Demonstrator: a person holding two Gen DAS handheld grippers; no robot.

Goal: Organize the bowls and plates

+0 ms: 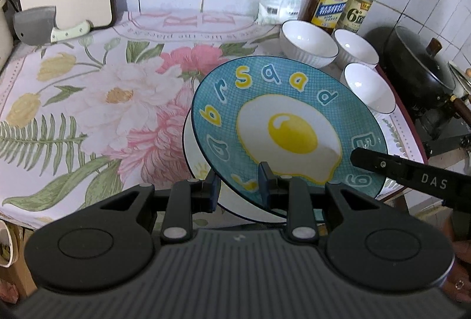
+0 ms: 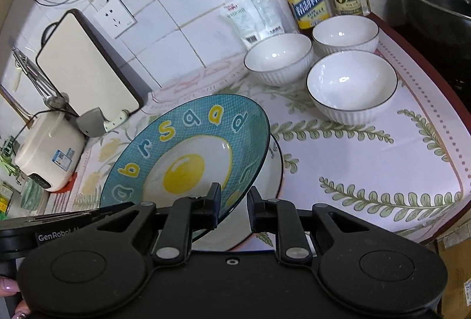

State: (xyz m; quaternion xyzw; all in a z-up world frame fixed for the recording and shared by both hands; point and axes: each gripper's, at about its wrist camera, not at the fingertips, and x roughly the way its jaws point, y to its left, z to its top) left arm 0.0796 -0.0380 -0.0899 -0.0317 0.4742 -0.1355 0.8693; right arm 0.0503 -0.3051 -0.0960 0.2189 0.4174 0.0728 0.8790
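- both the left gripper (image 1: 240, 182) and right gripper (image 2: 234, 199) have fingers clamped on the egg plate (image 1: 290, 124) rim
- it hangs tilted over the white plate (image 2: 272, 171) near the worktop's (image 2: 382, 165) front edge
- level it, lower centred, then release together

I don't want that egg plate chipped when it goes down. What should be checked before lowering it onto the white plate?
1. left gripper clamped on the egg plate rim: ok.
2. right gripper clamped on its rim: ok.
3. Egg plate level: not ok, tilted.
4. white plate directly beneath: ok.
5. White plate's surface bare: cannot tell, mostly hidden.
6. three white bowls apart from the landing spot: ok.
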